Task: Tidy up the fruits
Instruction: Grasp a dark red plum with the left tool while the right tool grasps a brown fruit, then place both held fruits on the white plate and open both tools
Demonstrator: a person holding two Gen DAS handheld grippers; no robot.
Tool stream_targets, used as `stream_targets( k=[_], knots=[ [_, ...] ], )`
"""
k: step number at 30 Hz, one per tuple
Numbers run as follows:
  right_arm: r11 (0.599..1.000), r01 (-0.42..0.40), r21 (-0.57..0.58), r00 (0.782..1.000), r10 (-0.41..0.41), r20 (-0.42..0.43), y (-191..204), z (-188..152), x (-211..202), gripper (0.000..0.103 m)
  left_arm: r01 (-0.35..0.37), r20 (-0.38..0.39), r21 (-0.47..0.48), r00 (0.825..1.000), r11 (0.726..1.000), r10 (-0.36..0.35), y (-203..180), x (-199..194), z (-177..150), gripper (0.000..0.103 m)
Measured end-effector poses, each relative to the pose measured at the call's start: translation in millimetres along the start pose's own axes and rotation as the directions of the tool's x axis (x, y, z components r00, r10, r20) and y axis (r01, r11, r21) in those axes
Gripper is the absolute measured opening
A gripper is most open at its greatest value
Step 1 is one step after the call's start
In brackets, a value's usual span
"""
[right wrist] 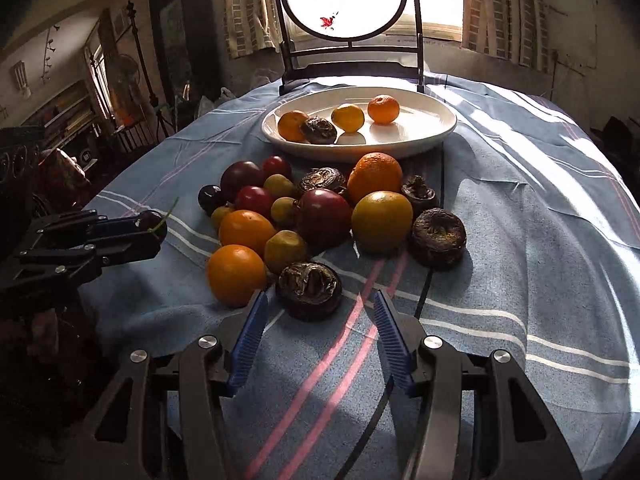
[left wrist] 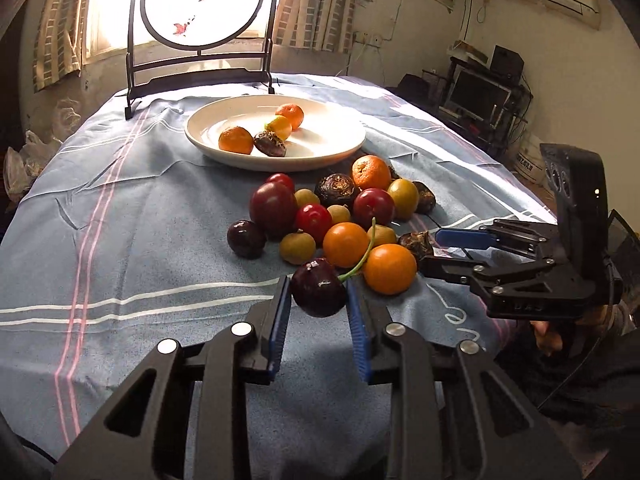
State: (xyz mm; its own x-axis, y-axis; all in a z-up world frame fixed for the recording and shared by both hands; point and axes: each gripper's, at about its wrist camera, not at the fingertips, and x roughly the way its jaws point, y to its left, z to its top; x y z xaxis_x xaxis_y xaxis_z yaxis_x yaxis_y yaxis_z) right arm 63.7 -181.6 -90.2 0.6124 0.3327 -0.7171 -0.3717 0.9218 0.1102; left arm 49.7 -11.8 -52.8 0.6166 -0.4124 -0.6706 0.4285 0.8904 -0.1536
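Left gripper (left wrist: pixel 318 300) clamping dark cherry (left wrist: pixel 319 289), tablecloth lettering (left wrist: pixel 460 320) unreadable

Pretty lived-in room. The surface has a blue-grey striped cloth (right wrist: pixel 520 240) over it, with white and pink lines. At the far end stands a dark-framed round screen (left wrist: pixel 200 4) painted with a bird and branches, backlit by a bright window with checked curtains (left wrist: pixel 316 4). Walls are scuffed cream. One side has a monitor (left wrist: pixel 478 96) on a dark rack, the other cluttered shelves (right wrist: pixel 68 116).
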Motion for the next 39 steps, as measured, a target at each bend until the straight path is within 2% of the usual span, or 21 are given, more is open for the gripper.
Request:
stream_targets(
  k=[5, 7, 8, 10, 13, 16, 20, 24, 30, 34, 37, 38, 39],
  knots=[
    [1.000, 0.030, 0.005, 0.999, -0.030, -0.013, 3, 7, 12, 0.048, 0.004, 0.001, -0.014, 1.000, 1.000, -0.004, 3, 0, -2, 0.027],
    [0.999, 0.035, 0.011, 0.999, -0.034, -0.011, 2, 6, 13, 0.045, 0.006, 0.000, -0.019, 1.000, 1.000, -0.006, 3, 1, -2, 0.027],
    [0.999, 0.035, 0.011, 0.999, -0.034, -0.010, 1, 6, 13, 0.038, 0.006, 0.000, -0.020, 1.000, 1.000, -0.006, 4, 1, -2, 0.027],
    [0.999, 0.017, 0.038, 1.000, -0.017, -0.001, -2, 5, 10, 0.038, 0.007, 0.001, -0.024, 1.000, 1.000, -0.007, 5, 1, -1, 0.027],
    [0.997, -0.030, 0.076, 0.998, 0.026, 0.059, -11, 2, -7, 0.038, 0.010, 0.013, -0.029, 1.000, 1.000, -0.010, 6, 0, 0, 0.027],
    [0.994, -0.040, 0.101, 0.992, 0.028, 0.120, -22, 7, -27, 0.038, 0.015, 0.026, -0.026, 1.000, 1.000, -0.014, 5, -2, 5, 0.027],
    [0.987, -0.052, 0.150, 0.985, 0.026, 0.173, -46, 31, -44, 0.038, 0.021, 0.042, -0.027, 0.999, 0.999, -0.019, 8, 2, 27, 0.027],
    [0.980, -0.068, 0.185, 0.980, 0.031, 0.197, -67, 69, -42, 0.038, 0.045, 0.048, -0.021, 0.998, 0.999, -0.044, 10, 13, 62, 0.027],
    [0.973, -0.090, 0.212, 0.981, 0.049, 0.188, -89, 123, -6, 0.039, 0.049, 0.038, -0.028, 0.998, 0.998, -0.048, 15, 55, 124, 0.027],
    [0.970, -0.078, 0.231, 0.987, 0.042, 0.154, -99, 144, 31, 0.039, 0.069, -0.022, -0.075, 0.997, 0.995, -0.071, 20, 103, 155, 0.027],
    [0.970, -0.063, 0.235, 0.989, 0.028, 0.146, -105, 155, 51, 0.040, 0.018, -0.068, -0.096, 0.997, 0.995, -0.024, 25, 137, 165, 0.029],
    [0.970, -0.063, 0.234, 0.988, 0.027, 0.154, -106, 157, 53, 0.044, 0.011, -0.089, -0.111, 0.996, 0.994, -0.021, 28, 146, 165, 0.035],
    [0.970, -0.058, 0.236, 0.986, 0.019, 0.163, -105, 157, 52, 0.053, -0.001, -0.097, -0.123, 0.995, 0.992, -0.011, 31, 150, 164, 0.038]
  ],
)
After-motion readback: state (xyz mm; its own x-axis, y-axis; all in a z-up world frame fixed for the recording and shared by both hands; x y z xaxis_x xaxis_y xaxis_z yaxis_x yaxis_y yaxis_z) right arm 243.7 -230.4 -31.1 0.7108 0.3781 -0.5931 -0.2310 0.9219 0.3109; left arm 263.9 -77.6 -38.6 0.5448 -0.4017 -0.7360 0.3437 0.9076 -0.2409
